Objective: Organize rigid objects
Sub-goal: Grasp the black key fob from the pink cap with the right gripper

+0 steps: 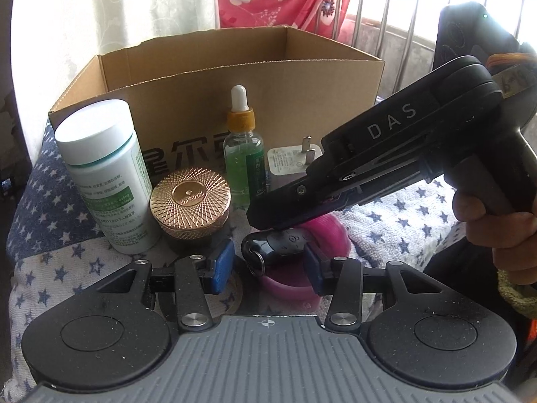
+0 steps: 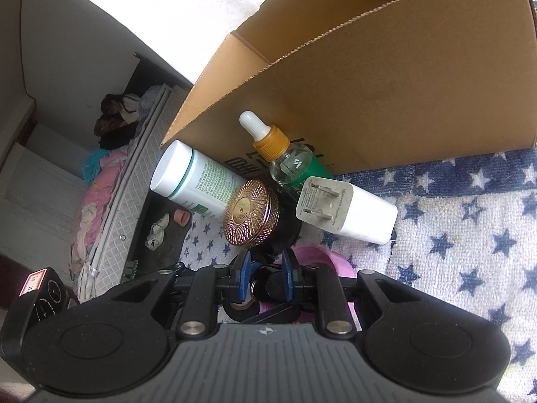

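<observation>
A black key fob (image 1: pixel 285 240) with a metal ring hangs just over a pink round roll (image 1: pixel 288 287) on the star-print cloth. My right gripper (image 2: pixel 266 268) is shut on the key fob (image 2: pixel 268 280), its blue pads close together on both sides. In the left wrist view the right gripper (image 1: pixel 265 218) reaches in from the right, slanting down. My left gripper (image 1: pixel 268 265) stands open around the fob; its right pad is at the fob's end and a small gap shows at the left pad. The pink roll (image 2: pixel 322 257) lies mostly hidden under the right gripper.
A white pill bottle (image 1: pixel 107 174), a gold-lidded jar (image 1: pixel 190 198), a green dropper bottle (image 1: pixel 243 154) and a white charger plug (image 1: pixel 292 164) stand before an open cardboard box (image 1: pixel 235 77). A hand (image 1: pixel 496 221) holds the right tool. The cloth's edge drops to the floor (image 2: pixel 161 235) at left.
</observation>
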Demonstrator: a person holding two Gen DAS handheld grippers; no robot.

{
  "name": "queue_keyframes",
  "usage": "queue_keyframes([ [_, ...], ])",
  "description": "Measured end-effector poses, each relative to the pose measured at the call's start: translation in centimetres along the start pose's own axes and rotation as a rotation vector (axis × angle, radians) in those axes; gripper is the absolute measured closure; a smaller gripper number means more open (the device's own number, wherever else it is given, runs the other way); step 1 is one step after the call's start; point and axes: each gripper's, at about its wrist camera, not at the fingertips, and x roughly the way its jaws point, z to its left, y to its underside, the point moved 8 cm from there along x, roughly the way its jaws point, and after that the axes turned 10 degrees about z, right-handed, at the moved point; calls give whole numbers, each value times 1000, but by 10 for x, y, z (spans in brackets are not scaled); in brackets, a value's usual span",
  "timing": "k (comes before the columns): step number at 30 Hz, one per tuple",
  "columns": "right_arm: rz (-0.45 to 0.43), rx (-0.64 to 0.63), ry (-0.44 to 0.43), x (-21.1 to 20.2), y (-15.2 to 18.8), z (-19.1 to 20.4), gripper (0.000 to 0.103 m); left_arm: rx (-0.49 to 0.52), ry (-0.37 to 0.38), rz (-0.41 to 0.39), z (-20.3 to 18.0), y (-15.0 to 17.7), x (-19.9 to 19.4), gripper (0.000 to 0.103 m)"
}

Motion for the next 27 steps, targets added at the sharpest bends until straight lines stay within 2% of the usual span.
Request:
queue_keyframes([
  [10, 32, 162, -98, -13, 12, -11, 79, 0, 9, -19, 0, 4, -8, 65],
  [13, 49, 209, -82, -14, 16, -14, 61, 14, 23, -43, -4, 7, -13, 66],
  [14, 57, 221, -79, -13, 17, -15, 59, 21, 23, -51, -5, 8, -15, 66],
  [18, 85, 269, -71, -7, 18, -15, 58, 37, 36, -78, -9, 11, -21, 66],
  [27, 86, 334, -8, -4, 18, -18, 57, 90, 131, -128, -28, 15, -28, 66],
])
